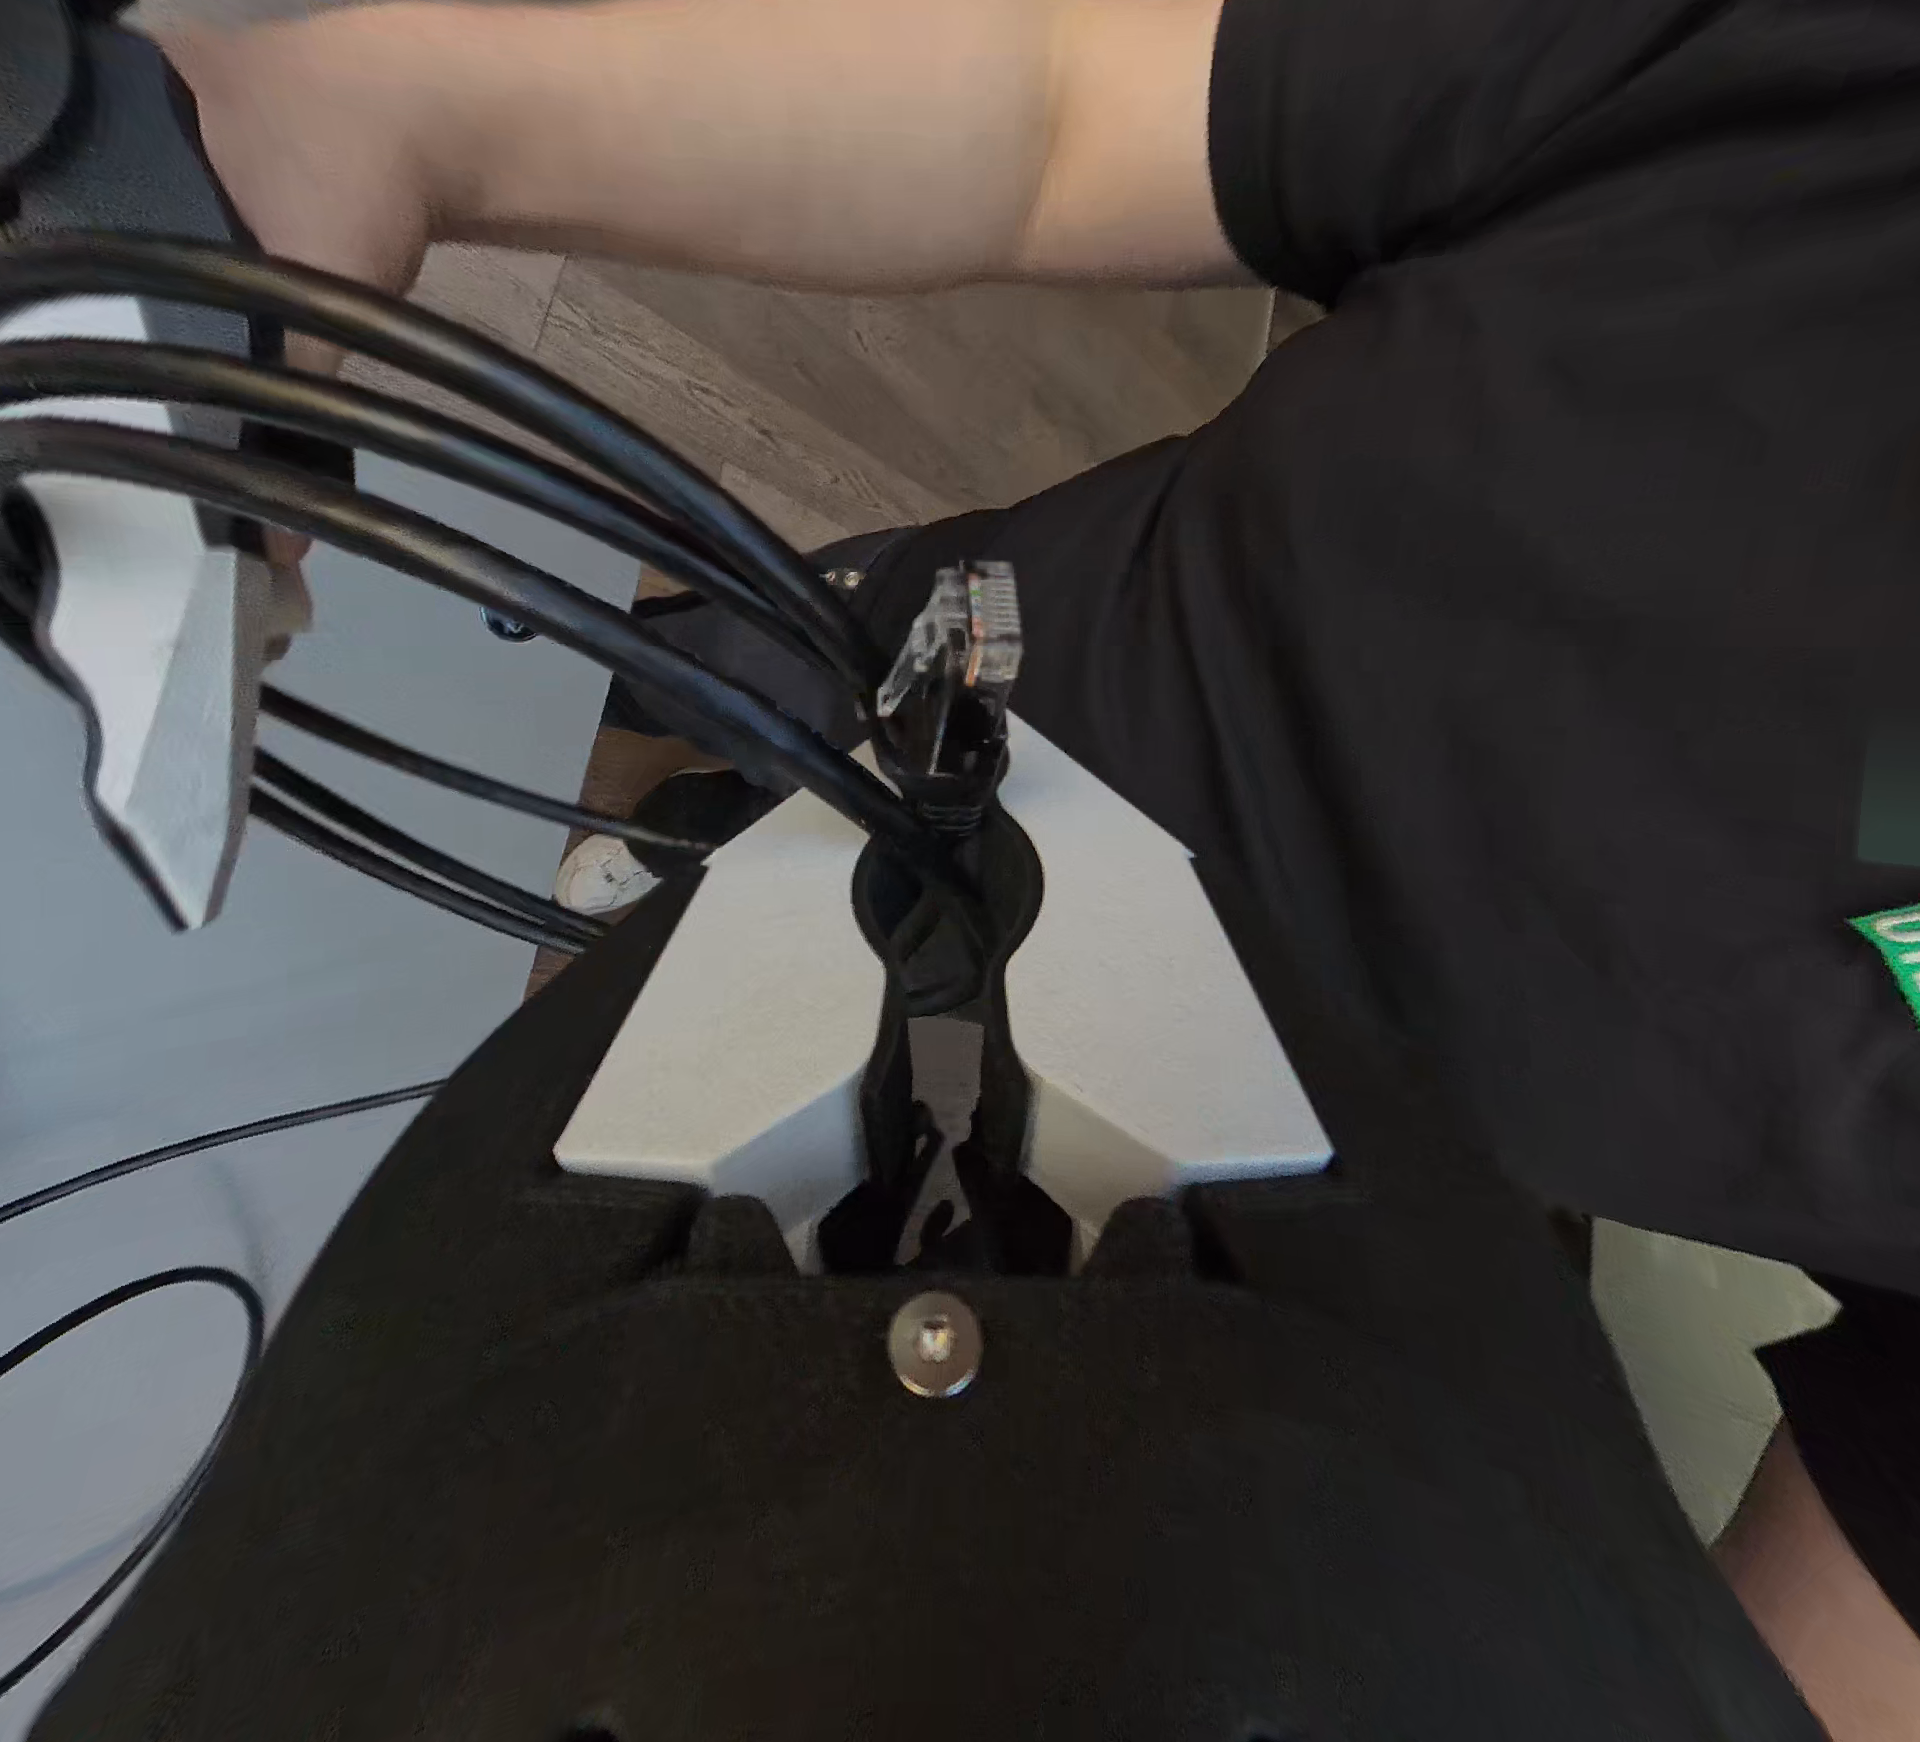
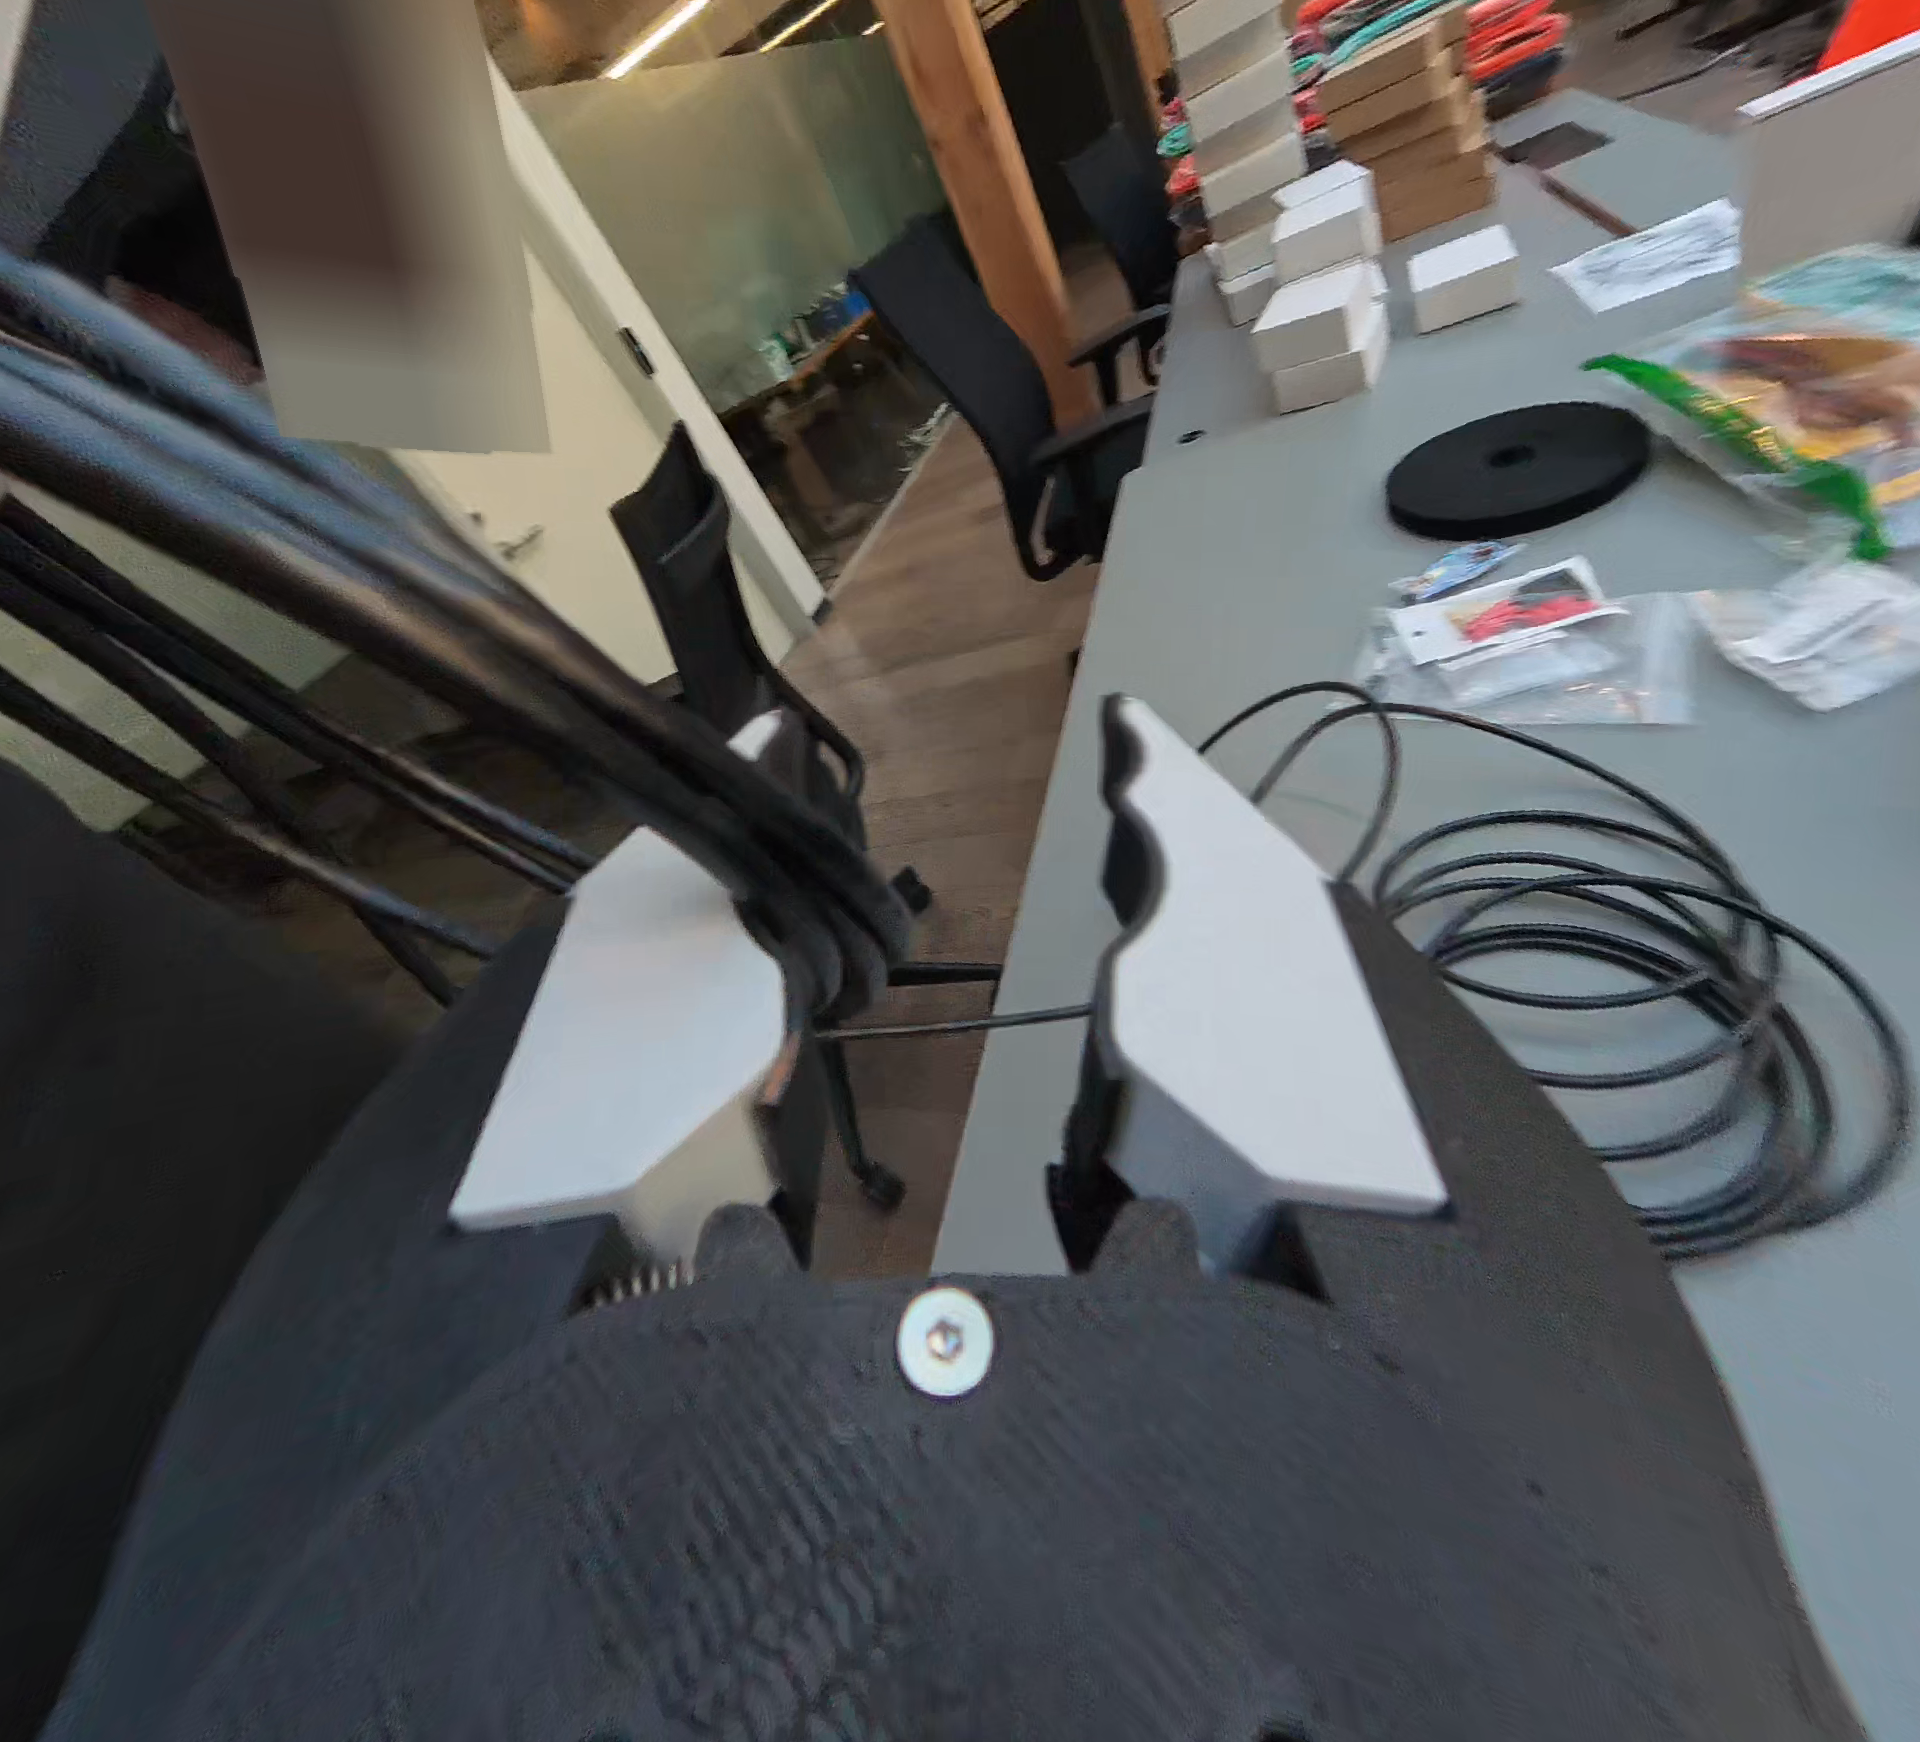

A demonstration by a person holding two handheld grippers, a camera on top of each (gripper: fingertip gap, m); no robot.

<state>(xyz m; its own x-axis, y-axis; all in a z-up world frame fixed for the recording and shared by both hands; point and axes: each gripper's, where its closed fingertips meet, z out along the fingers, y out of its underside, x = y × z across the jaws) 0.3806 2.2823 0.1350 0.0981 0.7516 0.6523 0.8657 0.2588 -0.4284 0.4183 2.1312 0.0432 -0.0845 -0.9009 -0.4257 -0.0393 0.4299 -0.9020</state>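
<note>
In the left wrist view my left gripper (image 1: 945, 903) is shut on a bundle of black cable (image 1: 499, 445). The strands are pinched in the round notch between the white fingers. A clear network plug (image 1: 961, 643) sticks up just past the tips. The cable loops arc away to the left, past a white finger (image 1: 166, 684) of the other gripper. In the right wrist view my right gripper (image 2: 935, 882) is open. The black cable loops (image 2: 582, 716) lie against the inner side of its left finger (image 2: 634, 996). The right finger (image 2: 1236, 954) touches nothing.
A person's bare arm (image 1: 727, 123) and black shirt (image 1: 1507, 549) fill the left wrist view. The grey table (image 2: 1247, 570) holds a thin black cable coil (image 2: 1662, 1017), a black tape roll (image 2: 1517, 471), plastic bags (image 2: 1538, 653) and white boxes (image 2: 1320, 310). Black chairs (image 2: 987, 373) stand left of it.
</note>
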